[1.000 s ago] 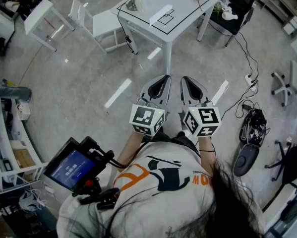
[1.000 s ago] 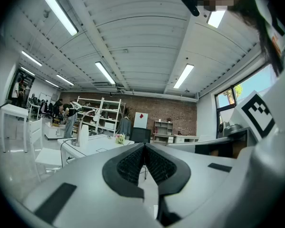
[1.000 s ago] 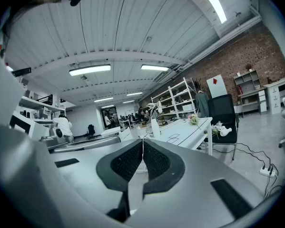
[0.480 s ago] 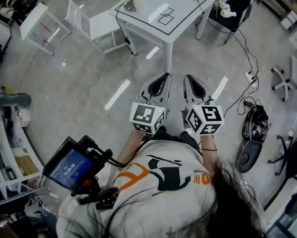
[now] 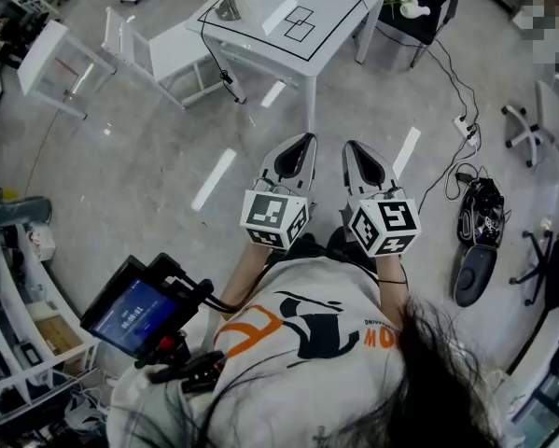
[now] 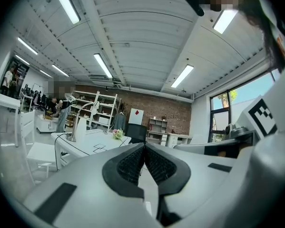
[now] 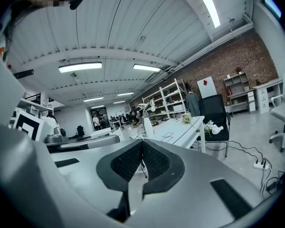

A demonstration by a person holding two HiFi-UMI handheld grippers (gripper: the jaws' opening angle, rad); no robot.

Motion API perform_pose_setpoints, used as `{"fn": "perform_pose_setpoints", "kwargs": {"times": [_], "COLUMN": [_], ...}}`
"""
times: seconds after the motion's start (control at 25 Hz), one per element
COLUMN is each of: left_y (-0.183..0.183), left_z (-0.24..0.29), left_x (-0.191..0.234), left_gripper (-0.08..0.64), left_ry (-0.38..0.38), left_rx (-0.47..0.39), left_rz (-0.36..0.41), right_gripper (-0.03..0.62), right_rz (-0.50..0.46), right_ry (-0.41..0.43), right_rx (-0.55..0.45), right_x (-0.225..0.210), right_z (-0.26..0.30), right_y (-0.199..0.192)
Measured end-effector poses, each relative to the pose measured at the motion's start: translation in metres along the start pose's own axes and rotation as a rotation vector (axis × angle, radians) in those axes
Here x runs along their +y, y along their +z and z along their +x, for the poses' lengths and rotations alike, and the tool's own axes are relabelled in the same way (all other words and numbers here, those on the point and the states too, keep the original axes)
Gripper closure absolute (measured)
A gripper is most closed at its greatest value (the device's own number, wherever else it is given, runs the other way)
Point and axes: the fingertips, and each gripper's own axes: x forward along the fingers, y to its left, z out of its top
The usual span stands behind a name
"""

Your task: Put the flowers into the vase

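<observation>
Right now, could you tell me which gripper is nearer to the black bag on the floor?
Right. The right gripper hangs left of the black bag; the left gripper is farther left, beyond the right one.

Head view looks steeply down, with the bench [image 5: 340, 7] far ahead. Both gripper views face level toward that same distant bench.

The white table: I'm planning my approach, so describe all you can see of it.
The white table stands upright on the grey floor. Its smooth top bears a black border line and small drawn rectangles, on slim white legs. A stand sits near its left corner, flowers at the far edge; a black cable hangs off its near side.
</observation>
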Motion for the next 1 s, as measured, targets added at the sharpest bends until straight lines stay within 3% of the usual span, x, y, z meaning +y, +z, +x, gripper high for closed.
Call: {"fn": "perform_pose_setpoints", "kwargs": {"times": [0.56,0.8,1.0], "left_y": [-0.002,-0.007,0.011], "left_z": [0.039,0.108,0.137], "left_x": [-0.007,0.006,0.0], "left_gripper": [0.549,0.549,0.549], "left_ry": [-0.054,-0.023,-0.014], "left_rx": [0.018,0.03,0.021], "left_rz": [0.002,0.003,0.006], "right_gripper": [0.578,0.578,0.578], "right_rz": [0.003,0.014,0.005], "right_ry": [-0.034,-0.029,-0.017], "right_rx": [-0.003,0.008,-0.001], "right_x": [-0.032,-0.09,-0.111], "right_z": [0.017,0.064,0.07], "right_y": [0.009,0.019,0.044]}}
